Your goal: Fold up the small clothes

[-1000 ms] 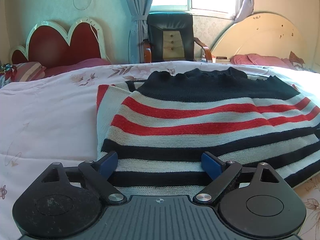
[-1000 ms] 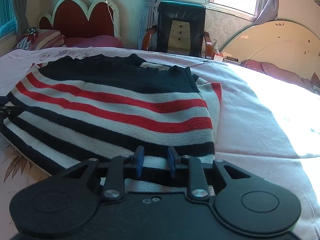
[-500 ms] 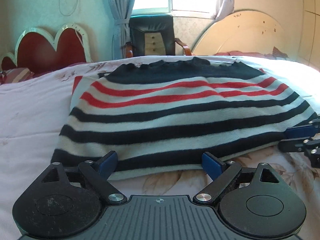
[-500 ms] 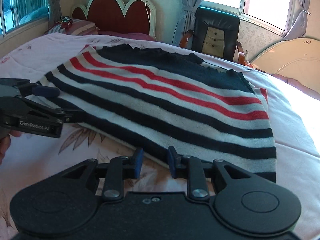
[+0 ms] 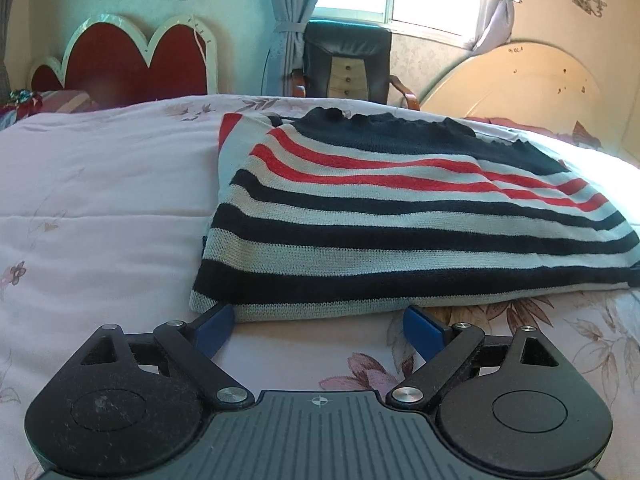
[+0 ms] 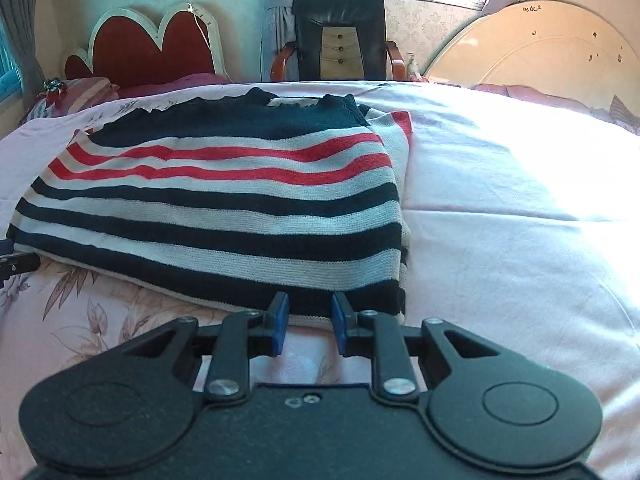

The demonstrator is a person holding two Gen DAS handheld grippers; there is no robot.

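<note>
A folded knit sweater [image 5: 400,220] with navy, white and red stripes lies flat on the pale pink bed cover [image 5: 100,208]. It also shows in the right wrist view [image 6: 224,208]. My left gripper [image 5: 318,326] is open wide and empty, low at the sweater's near left hem corner, its left pad touching or just under the hem. My right gripper [image 6: 307,322] is open by a narrow gap and empty, right at the sweater's near right hem corner. The tip of the left gripper [image 6: 16,264] shows at the left edge of the right wrist view.
A red heart-shaped headboard [image 5: 132,60] with pillows stands at the back left. A black armchair [image 5: 348,64] stands under the window. A cream round headboard [image 5: 520,80] is at the back right. Sunlit bed cover [image 6: 520,200] spreads to the right.
Both grippers pulled back off the sweater and apart, then came in low to its near hem, left one at the left corner, right one at the right corner. The sweater lies still.
</note>
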